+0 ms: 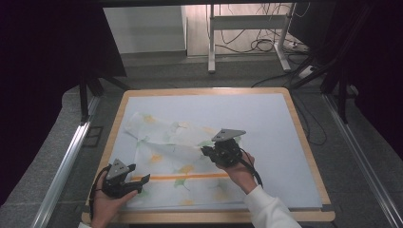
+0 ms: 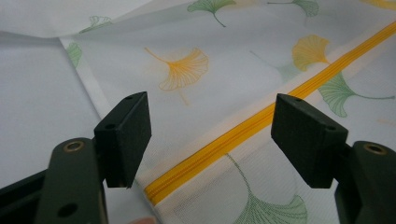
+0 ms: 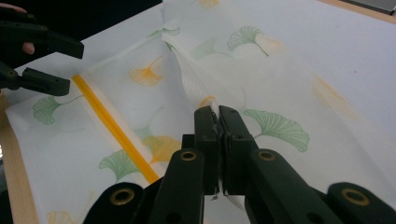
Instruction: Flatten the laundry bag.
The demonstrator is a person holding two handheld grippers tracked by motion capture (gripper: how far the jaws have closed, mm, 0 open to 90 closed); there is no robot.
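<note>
— High view first: the mesh bag [image 1: 176, 161] lies spread across the table [image 1: 304, 142], its near edge toward six o'clock. The right tool [image 1: 207, 151] is clenched on a fold of it, lifting.

— And the left tool [image 1: 142, 183]?

— Released, jaws wide, hovering by the yellow zipper [image 2: 261, 123] at seven o'clock. Folding, I'd judge; next the fold needs carrying over toward nine o'clock while the left tool pins the edge.

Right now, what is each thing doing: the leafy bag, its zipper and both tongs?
Leaf-print mesh bag: lying on the table, one part pinched and lifted into a ridge.
Yellow zipper: zipped shut, lying flat.
Left tongs: open, zipper end between the jaws, not pressed.
Right tongs: shut on the bag's fabric.
Table: white sheet on top, wooden rim showing.
</note>
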